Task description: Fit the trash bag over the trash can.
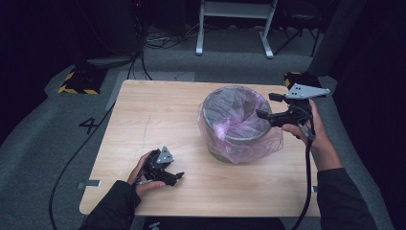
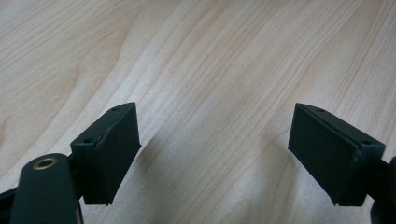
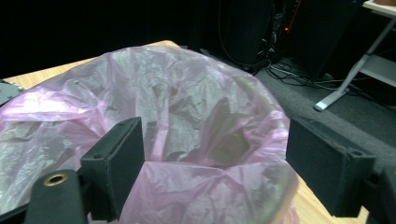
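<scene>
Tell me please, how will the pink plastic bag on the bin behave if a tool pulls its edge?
The pink plastic bag looks thin and crinkled, so it would likely be floppy and stretch or bunch. It drapes loosely over the grey bin, so it may slip off the rim. Its sheen suggests the right tool, now open beside it, could lose grip.

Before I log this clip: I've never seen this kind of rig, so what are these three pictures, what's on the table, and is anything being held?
A person sits at a wooden table with a hand-held two-jaw gripper in each hand. The high view looks down from above. The other two come from cameras riding on the grippers, looking along their black jaws. On the table stands a round bin lined with a pink plastic bag. The left gripper sits low over bare wood near the front edge, jaws open, nothing between them. The right gripper hovers at the bin's right rim, jaws open facing the bag, not gripping it.
</scene>
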Demonstrator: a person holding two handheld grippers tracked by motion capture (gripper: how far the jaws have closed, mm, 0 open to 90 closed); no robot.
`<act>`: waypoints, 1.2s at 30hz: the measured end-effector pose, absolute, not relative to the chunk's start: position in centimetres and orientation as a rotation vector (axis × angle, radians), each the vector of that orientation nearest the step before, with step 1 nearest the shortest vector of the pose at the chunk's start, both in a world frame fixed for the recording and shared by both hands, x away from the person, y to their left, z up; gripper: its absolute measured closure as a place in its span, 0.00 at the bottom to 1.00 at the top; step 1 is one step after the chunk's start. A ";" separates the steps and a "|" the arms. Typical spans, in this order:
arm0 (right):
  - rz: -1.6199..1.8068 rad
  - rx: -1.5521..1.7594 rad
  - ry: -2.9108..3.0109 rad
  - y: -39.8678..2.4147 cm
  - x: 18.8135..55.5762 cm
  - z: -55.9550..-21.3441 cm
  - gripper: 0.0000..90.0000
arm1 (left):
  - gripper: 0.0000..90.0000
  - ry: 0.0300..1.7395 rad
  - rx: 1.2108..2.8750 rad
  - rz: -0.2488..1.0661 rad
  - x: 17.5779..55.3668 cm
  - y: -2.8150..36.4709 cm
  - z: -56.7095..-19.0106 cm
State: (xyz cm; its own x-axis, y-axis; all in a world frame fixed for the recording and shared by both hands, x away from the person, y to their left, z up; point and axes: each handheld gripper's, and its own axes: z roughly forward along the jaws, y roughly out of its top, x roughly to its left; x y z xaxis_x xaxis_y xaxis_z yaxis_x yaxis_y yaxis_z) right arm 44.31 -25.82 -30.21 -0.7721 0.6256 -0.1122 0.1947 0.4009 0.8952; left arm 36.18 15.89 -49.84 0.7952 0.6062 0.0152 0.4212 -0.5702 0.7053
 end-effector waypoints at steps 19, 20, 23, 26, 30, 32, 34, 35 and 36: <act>1.333 0.649 2.320 -23.3 44.4 -30.4 0.19 | 0.17 0.767 2.241 0.312 36.2 17.3 -50.4; 1.332 0.645 2.324 -23.2 44.5 -30.3 0.18 | 0.17 0.768 2.240 0.312 36.2 17.3 -50.4; 1.318 0.631 2.332 -22.7 44.5 -30.3 0.20 | 0.17 0.769 2.240 0.312 36.2 17.3 -50.4; 1.303 0.631 2.354 -22.2 44.7 -30.5 0.22 | 0.17 0.768 2.240 0.313 36.2 17.3 -50.4; 1.294 0.634 2.373 -21.5 44.9 -30.8 0.21 | 0.17 0.769 2.239 0.313 36.2 17.3 -50.4; 1.277 0.635 2.380 -21.2 45.0 -30.9 0.21 | 0.17 0.771 2.239 0.312 36.2 17.3 -50.4; 1.260 0.634 2.394 -20.9 45.1 -31.0 0.21 | 0.17 0.771 2.239 0.313 36.2 17.3 -50.4; 1.253 0.633 2.396 -20.8 45.1 -31.1 0.21 | 0.17 0.772 2.239 0.313 36.2 17.3 -50.4; 1.246 0.631 2.402 -20.7 45.1 -31.1 0.21 | 0.17 0.771 2.239 0.313 36.2 17.3 -50.4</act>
State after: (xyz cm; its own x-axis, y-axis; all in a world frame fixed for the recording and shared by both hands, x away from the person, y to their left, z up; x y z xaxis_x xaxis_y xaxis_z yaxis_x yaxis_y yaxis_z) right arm 45.14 -20.70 -31.06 -0.8347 0.5396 -0.1102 0.2208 0.5111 0.8307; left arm 36.18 17.31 -50.40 0.7901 0.6129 -0.0085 0.4340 -0.5496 0.7138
